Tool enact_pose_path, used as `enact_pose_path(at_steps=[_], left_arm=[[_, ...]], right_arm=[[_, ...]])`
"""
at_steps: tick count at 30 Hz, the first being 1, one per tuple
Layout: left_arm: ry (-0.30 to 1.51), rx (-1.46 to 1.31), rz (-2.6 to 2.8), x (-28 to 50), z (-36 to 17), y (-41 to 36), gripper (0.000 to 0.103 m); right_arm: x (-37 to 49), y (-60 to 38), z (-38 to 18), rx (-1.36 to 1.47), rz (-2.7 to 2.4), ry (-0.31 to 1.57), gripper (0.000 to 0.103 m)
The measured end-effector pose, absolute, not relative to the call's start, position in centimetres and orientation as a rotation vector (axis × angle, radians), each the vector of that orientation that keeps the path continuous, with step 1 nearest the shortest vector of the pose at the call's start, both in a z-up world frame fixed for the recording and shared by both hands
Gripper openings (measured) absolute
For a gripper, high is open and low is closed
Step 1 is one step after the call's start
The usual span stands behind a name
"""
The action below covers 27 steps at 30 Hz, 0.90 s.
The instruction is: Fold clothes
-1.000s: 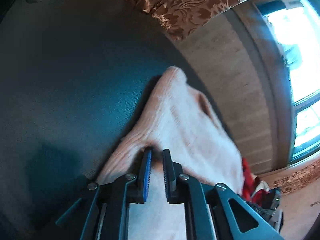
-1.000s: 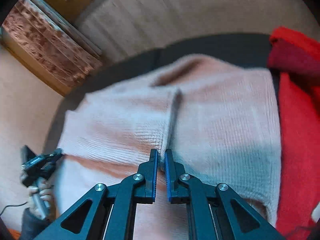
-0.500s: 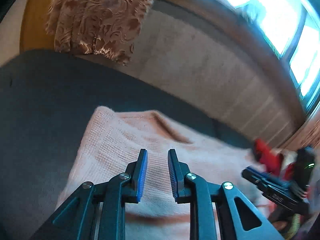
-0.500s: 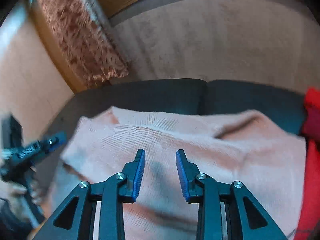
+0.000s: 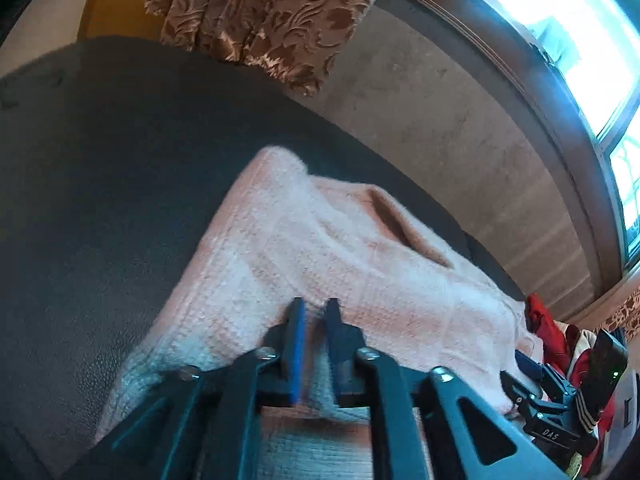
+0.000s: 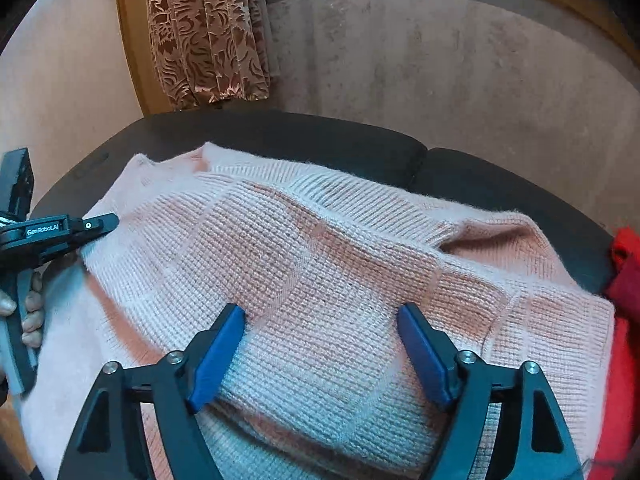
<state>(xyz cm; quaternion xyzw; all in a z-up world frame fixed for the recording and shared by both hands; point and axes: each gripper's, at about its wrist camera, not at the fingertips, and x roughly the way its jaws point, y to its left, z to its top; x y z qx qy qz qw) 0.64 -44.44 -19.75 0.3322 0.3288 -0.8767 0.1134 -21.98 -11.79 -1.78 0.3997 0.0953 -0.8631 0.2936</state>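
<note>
The pink knitted sweater [image 6: 320, 264] lies spread flat on the dark sofa [image 6: 280, 140], its ribbed neck opening toward the sofa's back edge. Folded layers overlap across its middle, with soft creases. Its far corner [image 5: 276, 160] rests on the sofa seat, well inside the edge.

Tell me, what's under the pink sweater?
The pink sweater lies on a dark cushion, which shows around its edges. Whatever might sit beneath its middle is covered, so I cannot tell.
</note>
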Motion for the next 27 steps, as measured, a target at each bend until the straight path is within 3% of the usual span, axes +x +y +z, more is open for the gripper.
enact_pose_path(at_steps=[5, 9, 11, 12, 14, 27], left_arm=[[0.932, 0.882, -2.595, -1.4, -18.0, -45.2, 0.023], [0.878, 0.929, -2.536, -3.9, -20.1, -47.0, 0.022], [1.006, 0.902, -2.526, -3.8, -21.7, -48.5, 0.021], [1.085, 0.861, -2.521, -3.4, -22.3, -49.3, 0.010], [1.162, 0.822, -2.484, -2.8, -23.3, -49.9, 0.006], [1.006, 0.858, -2.484, -5.8, -23.4, -49.5, 0.006]], right_arm=[[-21.9, -12.0, -1.6, 1.050, -2.287, 0.248, 0.088], [-22.0, -12.6, -1.6, 1.045, -2.281, 0.267, 0.093], [-22.1, -12.8, -1.5, 1.043, -2.282, 0.275, 0.095], [-22.2, -12.9, -1.4, 1.044, -2.281, 0.276, 0.097], [-22.5, -13.1, -1.4, 1.045, -2.282, 0.277, 0.099], [-25.3, -13.8, -1.5, 1.046, -2.266, 0.240, 0.103]])
